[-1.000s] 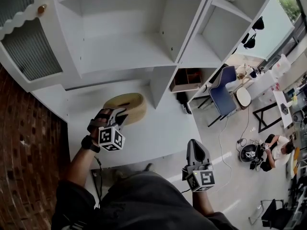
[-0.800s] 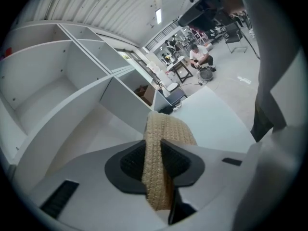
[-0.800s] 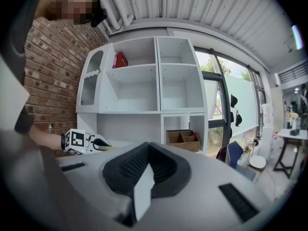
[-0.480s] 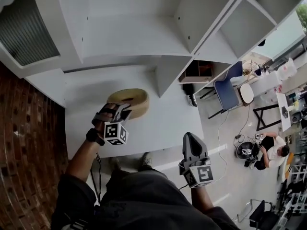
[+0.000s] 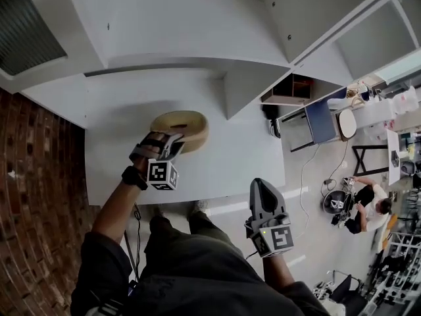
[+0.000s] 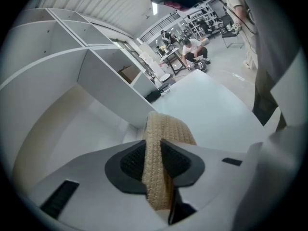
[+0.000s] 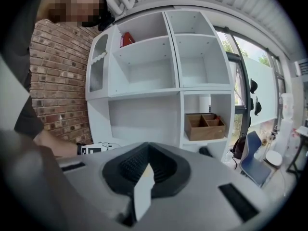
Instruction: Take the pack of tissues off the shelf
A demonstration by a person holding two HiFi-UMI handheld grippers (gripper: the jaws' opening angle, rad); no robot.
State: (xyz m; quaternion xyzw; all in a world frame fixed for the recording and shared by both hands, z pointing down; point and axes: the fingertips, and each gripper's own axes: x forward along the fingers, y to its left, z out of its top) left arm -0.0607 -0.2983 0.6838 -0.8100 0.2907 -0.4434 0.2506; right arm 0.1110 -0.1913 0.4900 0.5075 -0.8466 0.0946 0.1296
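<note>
**Left tool clamped on a basket rim, red pack up on the shelf**

A brick wall runs down the far left. Beside it, the left tool reaches over the white counter. Its jaws are narrowly parted and pressed on the rim of a woven beige basket, which sits on the counter under the shelf unit.

In the right gripper view, a red pack, apparently the tissues, stands in the top left compartment of that unit. It is well apart from both tools. A wooden box with dividers sits in the lower right compartment.

The right tool hangs off the counter's edge, close to the person's body. Its jaws are drawn together, with a thin white sliver in the seam that I cannot identify.

Far right, a blue chair and a crouching person are on the floor.
</note>
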